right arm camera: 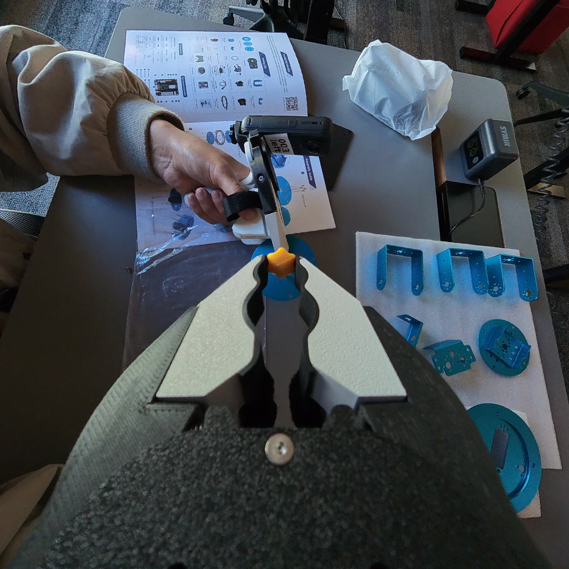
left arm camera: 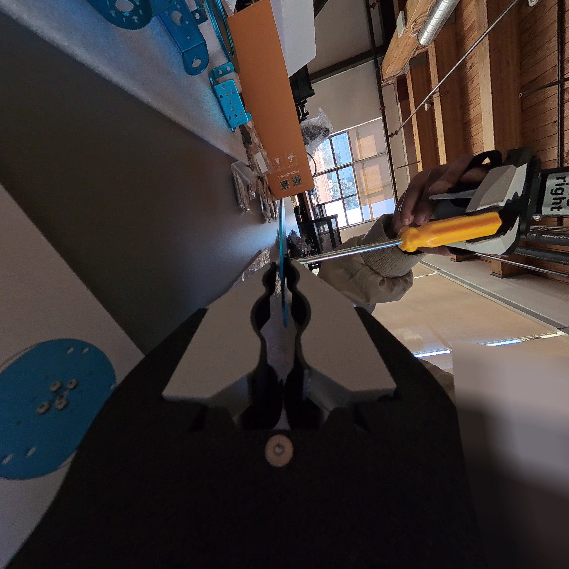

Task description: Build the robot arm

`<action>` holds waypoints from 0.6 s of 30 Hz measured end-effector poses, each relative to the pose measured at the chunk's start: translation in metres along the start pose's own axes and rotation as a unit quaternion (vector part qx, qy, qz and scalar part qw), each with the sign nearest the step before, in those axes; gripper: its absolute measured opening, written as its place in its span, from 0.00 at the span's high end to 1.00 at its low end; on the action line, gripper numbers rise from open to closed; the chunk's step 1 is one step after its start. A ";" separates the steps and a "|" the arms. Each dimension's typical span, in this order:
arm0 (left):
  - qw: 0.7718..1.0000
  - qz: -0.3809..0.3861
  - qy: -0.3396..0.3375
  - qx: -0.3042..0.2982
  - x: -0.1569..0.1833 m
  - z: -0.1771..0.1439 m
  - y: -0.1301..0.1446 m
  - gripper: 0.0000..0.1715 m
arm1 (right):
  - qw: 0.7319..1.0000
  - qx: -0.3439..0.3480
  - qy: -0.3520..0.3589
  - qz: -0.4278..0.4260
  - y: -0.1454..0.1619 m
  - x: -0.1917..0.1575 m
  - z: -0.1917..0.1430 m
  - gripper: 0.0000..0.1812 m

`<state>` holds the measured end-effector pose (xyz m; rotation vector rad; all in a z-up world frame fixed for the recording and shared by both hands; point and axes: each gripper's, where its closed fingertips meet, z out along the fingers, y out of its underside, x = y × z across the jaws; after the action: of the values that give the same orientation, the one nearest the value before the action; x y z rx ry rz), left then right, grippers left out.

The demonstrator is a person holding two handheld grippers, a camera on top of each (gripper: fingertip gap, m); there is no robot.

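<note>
My left gripper (left arm camera: 283, 266) is shut on a thin blue round plate (left arm camera: 282, 234), seen edge on and held upright over the grey table (left arm camera: 123, 184). My right gripper (right arm camera: 280, 261) is shut on the orange handle of a screwdriver (right arm camera: 280, 262). In the left wrist view the screwdriver (left arm camera: 449, 231) reaches from the right gripper (left arm camera: 446, 224) with its metal tip at the plate's face. In the right wrist view the plate (right arm camera: 283, 288) lies just beyond my fingertips, with the left gripper (right arm camera: 281, 244) holding its far edge.
A white foam sheet (right arm camera: 369, 301) to the right carries blue U-brackets (right arm camera: 455, 271) and blue discs (right arm camera: 505, 346). Printed instruction sheets (right arm camera: 215, 70), a crumpled white bag (right arm camera: 400, 89) and a grey charger (right arm camera: 486, 147) lie farther off. An orange box (left arm camera: 268, 101) stands on the table. Left tips to right tips: about 12 cm.
</note>
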<state>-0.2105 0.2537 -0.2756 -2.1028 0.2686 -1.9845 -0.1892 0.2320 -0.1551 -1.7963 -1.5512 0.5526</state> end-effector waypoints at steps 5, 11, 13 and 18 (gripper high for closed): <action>1.000 -0.004 0.002 0.001 0.000 0.000 0.000 0.97 | 1.000 0.000 -0.001 -0.003 0.000 -0.001 0.002 0.91; 1.000 -0.009 0.003 0.007 0.000 -0.002 -0.002 0.97 | 1.000 0.004 -0.004 0.000 0.001 -0.003 0.003 0.91; 1.000 -0.009 0.000 0.007 -0.001 -0.002 -0.002 0.97 | 1.000 0.006 -0.003 0.000 0.002 -0.003 0.003 0.91; 1.000 -0.007 -0.006 0.012 -0.003 -0.003 -0.004 0.97 | 1.000 0.008 0.006 -0.010 0.003 -0.004 0.004 0.91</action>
<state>-0.2136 0.2579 -0.2771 -2.1075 0.2262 -1.9723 -0.1905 0.2286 -0.1607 -1.7671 -1.5509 0.5436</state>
